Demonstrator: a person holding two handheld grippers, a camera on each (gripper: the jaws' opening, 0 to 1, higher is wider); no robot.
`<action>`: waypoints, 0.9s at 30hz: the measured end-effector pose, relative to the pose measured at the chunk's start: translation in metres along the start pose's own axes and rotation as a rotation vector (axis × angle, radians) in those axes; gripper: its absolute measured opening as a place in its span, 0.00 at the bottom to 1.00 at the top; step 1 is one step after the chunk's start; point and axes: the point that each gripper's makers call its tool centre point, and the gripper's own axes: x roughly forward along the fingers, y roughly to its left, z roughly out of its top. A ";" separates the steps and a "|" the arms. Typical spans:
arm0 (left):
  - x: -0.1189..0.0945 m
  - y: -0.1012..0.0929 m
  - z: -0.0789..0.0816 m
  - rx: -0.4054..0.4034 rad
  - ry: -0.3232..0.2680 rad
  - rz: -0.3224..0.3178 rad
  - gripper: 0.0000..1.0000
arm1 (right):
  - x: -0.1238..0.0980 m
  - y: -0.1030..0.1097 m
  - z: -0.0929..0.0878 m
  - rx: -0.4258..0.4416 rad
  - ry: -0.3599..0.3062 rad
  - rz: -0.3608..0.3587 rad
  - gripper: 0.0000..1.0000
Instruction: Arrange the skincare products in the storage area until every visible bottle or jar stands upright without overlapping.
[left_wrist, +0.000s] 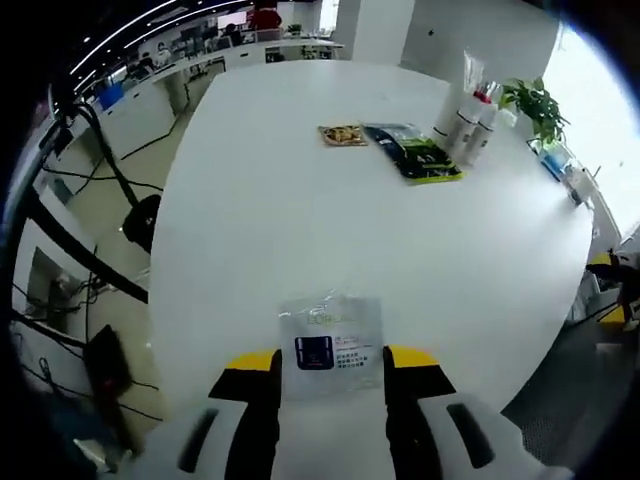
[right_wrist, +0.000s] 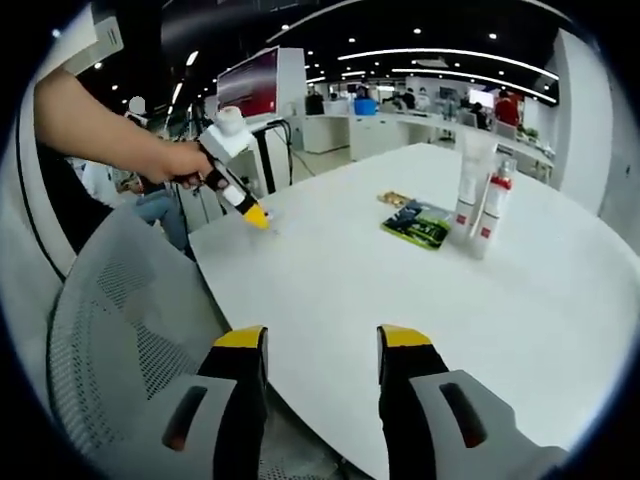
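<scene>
Yellow-tipped jaws of the left gripper (left_wrist: 333, 372) are seen pinching a small clear plastic sachet with a white label and a dark square print (left_wrist: 330, 340), held just above the near edge of the large white oval table (left_wrist: 300, 230). The right gripper (right_wrist: 322, 350) is held with its jaws spread and nothing between them, low over the table's edge beside a grey mesh office chair (right_wrist: 120, 330); far to its left the left gripper is seen in a person's hand (right_wrist: 180, 160).

Well ahead of both grippers, at the far side of the table, a cluster of white upright bottles and a tall white tube with red caps and bands (right_wrist: 478, 205) is found standing. Just beside them a dark green flat packet (left_wrist: 415, 155) and a smaller tan flat packet (left_wrist: 342, 134) are laid flat.

The step in hand is judged to be the carrying of the sachet toward the standing group. A reach forward is called for next, with the sachet set down near the bottles and clear of the packets.

Pale lettering across the sachet's top could be a brand name, but it is too faint to be read; the small lines by the dark square are too small to be made out.
</scene>
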 end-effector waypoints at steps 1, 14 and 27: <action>-0.001 -0.005 0.001 0.007 -0.007 -0.004 0.41 | 0.000 0.000 0.001 0.007 -0.002 0.006 0.40; -0.025 -0.072 0.008 -0.037 -0.146 -0.106 0.41 | -0.010 -0.007 0.028 0.199 -0.099 0.060 0.43; -0.053 -0.166 0.018 0.016 -0.259 -0.265 0.41 | -0.019 0.002 0.064 0.552 -0.225 0.256 0.28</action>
